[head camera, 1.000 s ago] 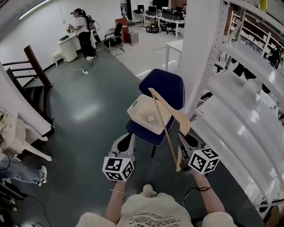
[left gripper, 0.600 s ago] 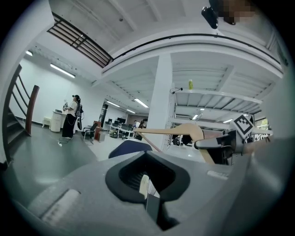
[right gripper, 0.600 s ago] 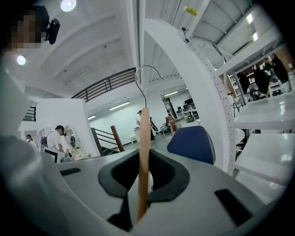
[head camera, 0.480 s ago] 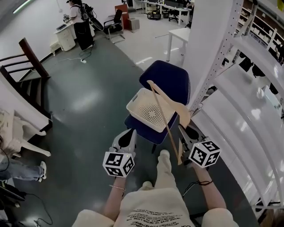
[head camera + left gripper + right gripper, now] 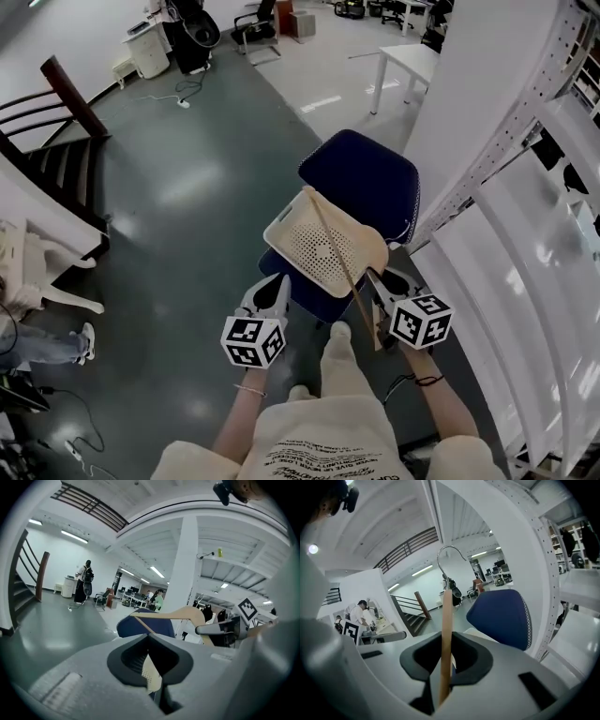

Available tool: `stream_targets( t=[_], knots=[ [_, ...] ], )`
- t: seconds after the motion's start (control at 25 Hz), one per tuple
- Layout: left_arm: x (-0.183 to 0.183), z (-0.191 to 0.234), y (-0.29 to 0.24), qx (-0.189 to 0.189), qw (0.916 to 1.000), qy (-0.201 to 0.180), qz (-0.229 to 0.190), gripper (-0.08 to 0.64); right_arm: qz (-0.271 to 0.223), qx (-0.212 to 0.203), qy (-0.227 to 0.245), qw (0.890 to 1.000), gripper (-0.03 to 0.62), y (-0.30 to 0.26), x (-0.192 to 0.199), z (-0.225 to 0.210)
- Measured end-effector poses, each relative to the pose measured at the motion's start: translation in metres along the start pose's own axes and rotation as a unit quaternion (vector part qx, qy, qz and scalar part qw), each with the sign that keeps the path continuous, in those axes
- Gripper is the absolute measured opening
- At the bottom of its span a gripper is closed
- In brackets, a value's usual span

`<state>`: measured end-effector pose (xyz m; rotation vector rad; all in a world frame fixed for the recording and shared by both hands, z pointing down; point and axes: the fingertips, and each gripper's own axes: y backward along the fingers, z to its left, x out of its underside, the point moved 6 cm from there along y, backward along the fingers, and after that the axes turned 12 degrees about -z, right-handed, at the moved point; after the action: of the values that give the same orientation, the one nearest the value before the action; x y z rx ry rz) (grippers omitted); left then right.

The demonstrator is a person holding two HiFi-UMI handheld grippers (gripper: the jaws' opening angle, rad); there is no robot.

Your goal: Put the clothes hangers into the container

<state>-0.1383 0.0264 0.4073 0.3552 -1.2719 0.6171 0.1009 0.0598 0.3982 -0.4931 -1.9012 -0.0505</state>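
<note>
The blue chair holds the basket. The wooden hanger sits just over the basket, pinched tight in the right gripper. The left gripper is closed and empty. I think this is the carrying step. Next, lower the hanger in and let go.

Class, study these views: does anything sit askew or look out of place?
The perforated basket sits cornerwise on the blue chair seat, not square with it. The wooden hanger, pinched in the right gripper, points hook-first away from it; nothing looks damaged.
</note>
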Motion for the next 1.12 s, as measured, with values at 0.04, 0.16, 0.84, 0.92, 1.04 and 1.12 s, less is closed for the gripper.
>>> stream_targets(
  t=[0.04,0.16,0.84,0.92,1.04,1.12],
  knots=[
    [0.004,0.003,-0.01,-0.005,1.0,0.004,0.006,0.021,0.012,-0.003,-0.002,1.0,0.054,-0.01,0.002,-0.008],
    [0.017,0.01,-0.04,-0.023,0.9993,0.017,0.024,0.021,0.047,-0.016,-0.003,0.999,0.054,-0.041,0.008,-0.033],
    [0.125,0.045,-0.136,-0.122,0.9829,0.087,0.107,0.021,0.207,-0.105,-0.007,0.973,0.054,-0.166,0.09,-0.125],
    [0.134,0.047,-0.141,-0.127,0.9812,0.093,0.112,0.021,0.217,-0.115,-0.007,0.969,0.054,-0.173,0.099,-0.129],
    [0.148,0.047,-0.15,-0.13,0.9795,0.099,0.118,0.021,0.229,-0.128,-0.016,0.965,0.054,-0.185,0.114,-0.136],
    [0.154,0.046,-0.154,-0.129,0.9785,0.103,0.123,0.021,0.236,-0.134,-0.024,0.962,0.054,-0.188,0.12,-0.14]
  ],
)
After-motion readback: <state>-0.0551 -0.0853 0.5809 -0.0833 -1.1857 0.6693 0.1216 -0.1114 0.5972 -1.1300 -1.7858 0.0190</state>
